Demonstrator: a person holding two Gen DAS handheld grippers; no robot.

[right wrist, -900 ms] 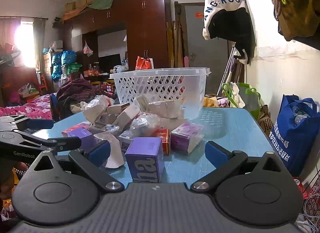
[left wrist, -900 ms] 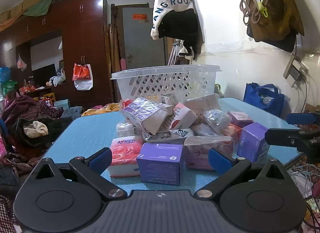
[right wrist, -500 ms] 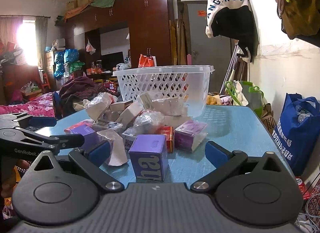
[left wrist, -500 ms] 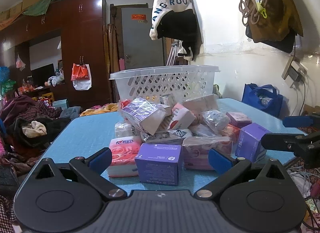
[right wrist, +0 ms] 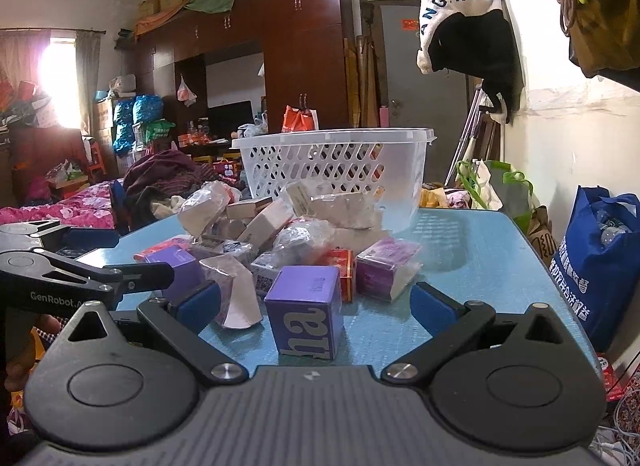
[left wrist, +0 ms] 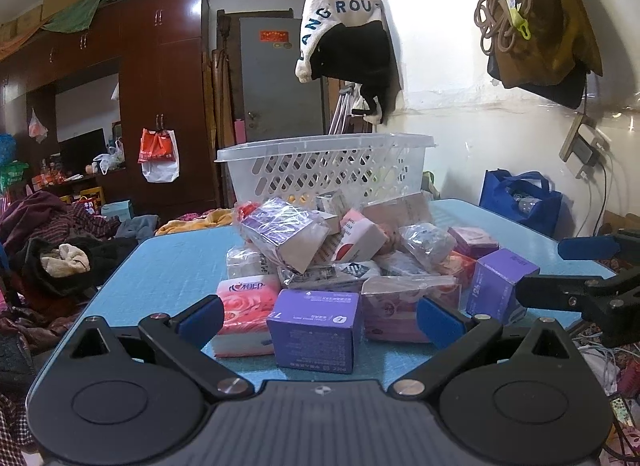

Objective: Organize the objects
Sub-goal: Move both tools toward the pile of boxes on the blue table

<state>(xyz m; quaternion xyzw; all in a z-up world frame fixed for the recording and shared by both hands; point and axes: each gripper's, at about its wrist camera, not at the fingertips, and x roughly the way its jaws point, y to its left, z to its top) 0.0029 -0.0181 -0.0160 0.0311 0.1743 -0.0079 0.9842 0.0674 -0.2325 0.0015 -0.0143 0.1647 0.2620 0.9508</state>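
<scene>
A pile of small boxes and wrapped packets (left wrist: 340,242) lies on the blue table (left wrist: 168,266), in front of a white plastic basket (left wrist: 328,169). My left gripper (left wrist: 320,316) is open, a purple box (left wrist: 314,328) standing between its fingers, a pink tissue pack (left wrist: 244,302) beside it. My right gripper (right wrist: 316,304) is open, with a purple cube box (right wrist: 306,316) between its fingers. The basket (right wrist: 336,165) stands behind the pile (right wrist: 288,234) in the right wrist view. Each gripper shows at the edge of the other's view.
A blue bag (right wrist: 604,262) stands on the floor right of the table. Clothes hang on the wall (left wrist: 348,41) above the basket. Heaps of clothes (left wrist: 52,250) lie left of the table. A dark wardrobe (left wrist: 160,97) stands behind.
Both grippers have edged slightly toward the pile; the purple boxes look a little nearer. Both stay open.
</scene>
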